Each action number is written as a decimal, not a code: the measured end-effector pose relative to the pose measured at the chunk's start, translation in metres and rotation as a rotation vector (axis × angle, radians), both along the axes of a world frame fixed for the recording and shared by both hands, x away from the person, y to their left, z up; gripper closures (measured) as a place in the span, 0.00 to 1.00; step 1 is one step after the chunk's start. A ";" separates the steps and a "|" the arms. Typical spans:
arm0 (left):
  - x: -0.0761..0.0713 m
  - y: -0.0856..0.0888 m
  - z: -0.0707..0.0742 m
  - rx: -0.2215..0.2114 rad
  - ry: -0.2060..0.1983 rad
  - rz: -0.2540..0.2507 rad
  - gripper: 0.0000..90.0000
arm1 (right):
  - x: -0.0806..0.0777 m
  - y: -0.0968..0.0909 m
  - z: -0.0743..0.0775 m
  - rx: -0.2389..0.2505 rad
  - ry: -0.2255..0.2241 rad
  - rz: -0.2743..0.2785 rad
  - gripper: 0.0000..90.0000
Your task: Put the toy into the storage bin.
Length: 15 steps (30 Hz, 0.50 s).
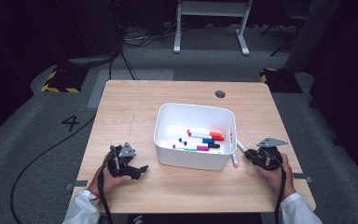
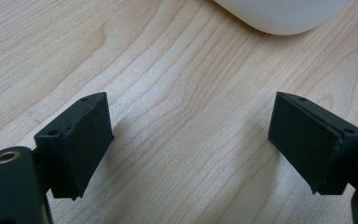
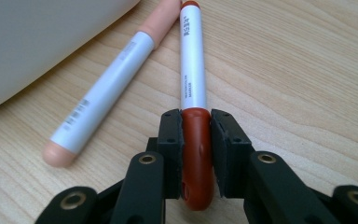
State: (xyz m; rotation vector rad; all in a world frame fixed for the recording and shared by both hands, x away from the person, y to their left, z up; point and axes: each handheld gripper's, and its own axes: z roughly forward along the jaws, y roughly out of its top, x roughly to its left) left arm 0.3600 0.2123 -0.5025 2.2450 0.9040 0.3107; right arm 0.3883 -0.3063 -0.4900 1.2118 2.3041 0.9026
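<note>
Red marker (image 3: 193, 88) lies flat on the table (image 1: 121, 107) at 4 o'clock of the white bin (image 1: 194, 135), just beside its right wall. Right tool (image 3: 196, 135) is clamped on the marker's red cap end, jaws pressed to both sides of the cap. Judgement: light, stiff plastic barrel, smooth and round, so it may roll or pivot in the pads; a hold on the cap risks the cap pulling off, mid-barrel would be safer.

Peach marker (image 3: 107, 93) lies just beside it at 9 o'clock in the right gripper view, touching or nearly touching near the far ends; can't tell which.

Bin holds several markers (image 1: 200, 140): orange, blue, black, magenta caps visible; exact count unclear.

Left tool (image 2: 189, 154) sits at 8 o'clock of the bin, jaws spread wide, nothing between them but bare wood.

Hidden: the far ends of both loose markers are cut off in the right gripper view, and in the high view they're too small to separate.
</note>
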 end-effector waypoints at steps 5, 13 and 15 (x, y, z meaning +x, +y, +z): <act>0.000 0.000 0.000 0.000 0.000 0.000 0.15 | 0.001 -0.001 0.000 0.008 0.002 0.003 0.84; 0.000 0.000 0.000 0.000 0.000 0.000 0.15 | 0.002 -0.007 0.005 0.024 -0.021 -0.010 0.84; 0.000 0.000 0.000 0.000 0.001 -0.001 0.15 | 0.001 -0.008 0.006 0.036 -0.027 -0.014 0.84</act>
